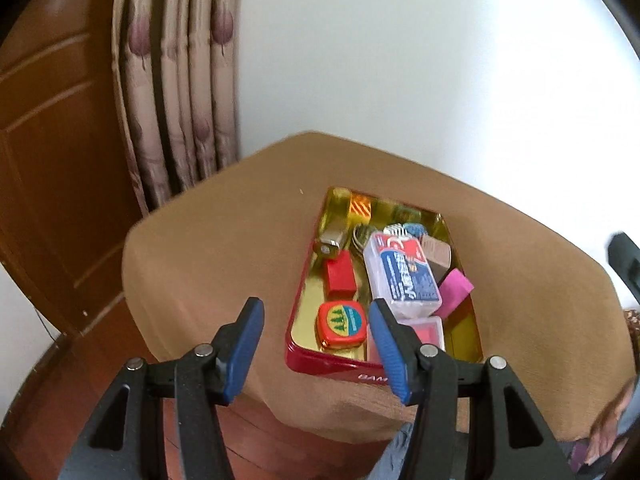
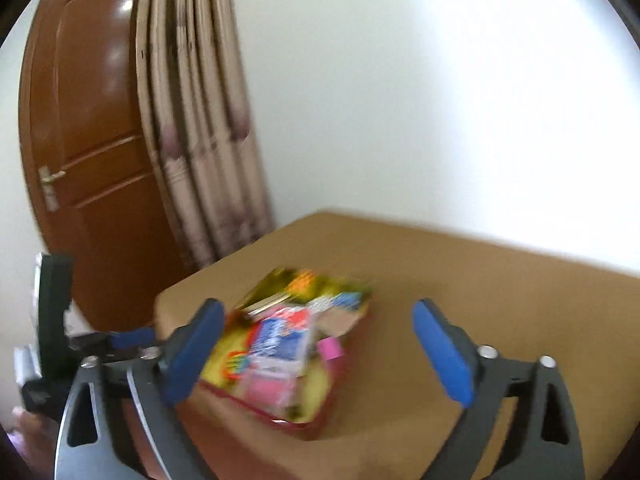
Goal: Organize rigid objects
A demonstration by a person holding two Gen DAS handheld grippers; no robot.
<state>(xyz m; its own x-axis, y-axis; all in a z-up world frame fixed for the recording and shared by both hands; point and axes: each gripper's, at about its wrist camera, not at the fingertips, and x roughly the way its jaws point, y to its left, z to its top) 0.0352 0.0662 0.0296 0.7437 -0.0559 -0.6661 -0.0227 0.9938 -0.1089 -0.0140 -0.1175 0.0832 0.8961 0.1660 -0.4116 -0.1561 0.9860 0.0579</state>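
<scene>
A: Sitting on the brown tablecloth (image 1: 208,248) is a shallow red tin (image 1: 332,368) with a shiny gold inside, near the table's front edge.

B: What is lying in it?

A: A red tape measure (image 1: 342,324) with a green and blue round label is lying at the near left corner. Behind it a red block (image 1: 340,276) is resting, and further back a metal padlock (image 1: 332,240). A clear plastic box (image 1: 404,276) with a blue and red label is filling the middle, a pink piece (image 1: 456,288) is leaning at its right, and a pink case (image 1: 424,328) is lying at the front.

B: And the tongs?

A: The left gripper (image 1: 316,350) is hovering half spread over the tin's near edge, pinching nothing. The right gripper (image 2: 320,354) is standing wide apart, nothing between its pads.

B: Is either view showing more?

A: The left view is giving the contents sharply; the right one is blurring them, but it is showing a door handle (image 2: 50,188) on the wooden door (image 2: 100,120) and the left gripper from the side.
</scene>
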